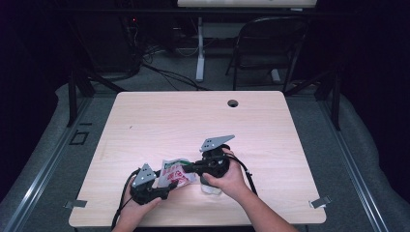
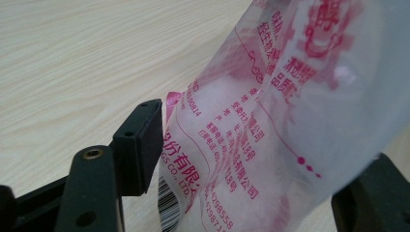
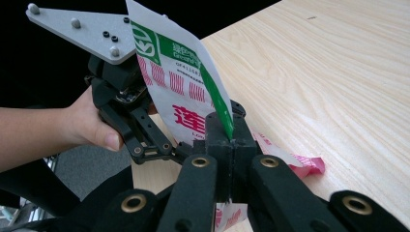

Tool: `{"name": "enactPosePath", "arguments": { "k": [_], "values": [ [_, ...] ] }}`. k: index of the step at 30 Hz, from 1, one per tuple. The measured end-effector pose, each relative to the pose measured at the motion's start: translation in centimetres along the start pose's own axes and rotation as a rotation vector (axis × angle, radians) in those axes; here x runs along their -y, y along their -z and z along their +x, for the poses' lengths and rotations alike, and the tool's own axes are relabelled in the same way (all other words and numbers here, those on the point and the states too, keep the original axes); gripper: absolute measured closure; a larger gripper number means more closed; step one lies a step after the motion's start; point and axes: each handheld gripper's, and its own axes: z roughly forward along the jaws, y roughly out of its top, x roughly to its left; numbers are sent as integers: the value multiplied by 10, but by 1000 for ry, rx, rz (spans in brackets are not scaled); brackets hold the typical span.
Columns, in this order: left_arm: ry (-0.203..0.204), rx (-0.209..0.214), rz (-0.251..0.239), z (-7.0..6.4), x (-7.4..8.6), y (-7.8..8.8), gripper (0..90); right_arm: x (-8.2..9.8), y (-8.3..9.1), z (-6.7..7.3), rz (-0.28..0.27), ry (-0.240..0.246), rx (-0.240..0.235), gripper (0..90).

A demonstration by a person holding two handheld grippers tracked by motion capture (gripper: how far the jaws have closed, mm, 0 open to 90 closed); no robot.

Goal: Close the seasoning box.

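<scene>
The left gripper (image 1: pixel 167 186) is held low in the left hand (image 1: pixel 138 205), its jaws pointed toward the right gripper (image 1: pixel 186 168). Its jaws are set wide apart, with the bag (image 2: pixel 270 145) between them; one pad is just beside the bag, and no press is seen. The right gripper is gripped by the right hand (image 1: pixel 231 180), with its jaws pointed back toward the left gripper. Its jaws are clamped together on the bag's edge.
</scene>
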Motion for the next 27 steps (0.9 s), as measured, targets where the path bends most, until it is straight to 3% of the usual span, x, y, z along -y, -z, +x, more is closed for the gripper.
{"name": "enactPosePath", "arguments": {
  "k": [12,27],
  "values": [
    [33,-1,44,1,8,-5,321,0,0,-1,0,-6,-5,900],
    [10,-8,61,0,13,-9,299,-1,-1,-1,-2,-11,-9,900]
  ]
}}
